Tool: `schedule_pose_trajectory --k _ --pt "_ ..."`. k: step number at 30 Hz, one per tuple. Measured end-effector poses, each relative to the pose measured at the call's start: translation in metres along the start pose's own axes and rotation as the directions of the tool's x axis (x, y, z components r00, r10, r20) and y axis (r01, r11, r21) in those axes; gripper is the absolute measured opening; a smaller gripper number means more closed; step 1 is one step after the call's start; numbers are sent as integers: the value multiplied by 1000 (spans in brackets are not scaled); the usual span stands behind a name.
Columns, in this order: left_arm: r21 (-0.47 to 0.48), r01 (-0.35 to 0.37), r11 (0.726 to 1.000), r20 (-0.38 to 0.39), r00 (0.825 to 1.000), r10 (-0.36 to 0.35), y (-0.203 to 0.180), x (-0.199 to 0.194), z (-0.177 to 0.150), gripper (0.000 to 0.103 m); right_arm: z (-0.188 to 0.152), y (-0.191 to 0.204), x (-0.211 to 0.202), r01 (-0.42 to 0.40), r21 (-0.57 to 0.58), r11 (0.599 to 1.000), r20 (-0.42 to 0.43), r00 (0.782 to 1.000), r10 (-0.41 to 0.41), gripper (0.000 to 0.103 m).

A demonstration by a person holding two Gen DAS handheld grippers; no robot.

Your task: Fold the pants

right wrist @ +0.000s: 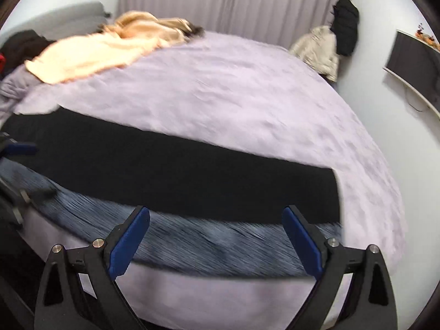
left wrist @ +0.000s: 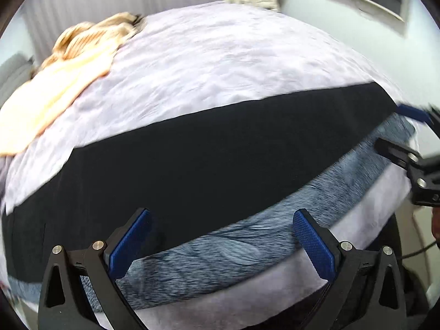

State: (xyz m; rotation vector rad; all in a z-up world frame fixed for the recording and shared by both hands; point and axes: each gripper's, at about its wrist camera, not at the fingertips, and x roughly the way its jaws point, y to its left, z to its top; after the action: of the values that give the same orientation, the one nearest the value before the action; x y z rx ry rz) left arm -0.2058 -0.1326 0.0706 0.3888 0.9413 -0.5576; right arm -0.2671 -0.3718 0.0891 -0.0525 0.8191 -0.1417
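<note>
My left gripper and right gripper both gape empty; the black pants lie flat ahead of them, seemingly folded lengthwise; I judge crosswise folds remain.

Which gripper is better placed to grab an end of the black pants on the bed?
Right, probably. The right gripper is open just short of the long black pants' visible end; the left gripper, also open, faces their middle.
</note>
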Motion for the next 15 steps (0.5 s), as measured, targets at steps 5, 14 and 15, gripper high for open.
schedule_pose_trajectory --k 5,14,15 --pt "8 -107 994 -84 991 108 5 15 -19 103 -8 28 35 55 -130 990 -73 995 -65 98" --pt "-274 -126 953 -97 990 103 81 -8 -28 103 -14 -50 38 192 143 971 -165 972 -168 102" --pt "-271 -115 956 -80 992 97 79 -9 -23 103 -11 -42 35 173 129 976 -141 978 -155 102"
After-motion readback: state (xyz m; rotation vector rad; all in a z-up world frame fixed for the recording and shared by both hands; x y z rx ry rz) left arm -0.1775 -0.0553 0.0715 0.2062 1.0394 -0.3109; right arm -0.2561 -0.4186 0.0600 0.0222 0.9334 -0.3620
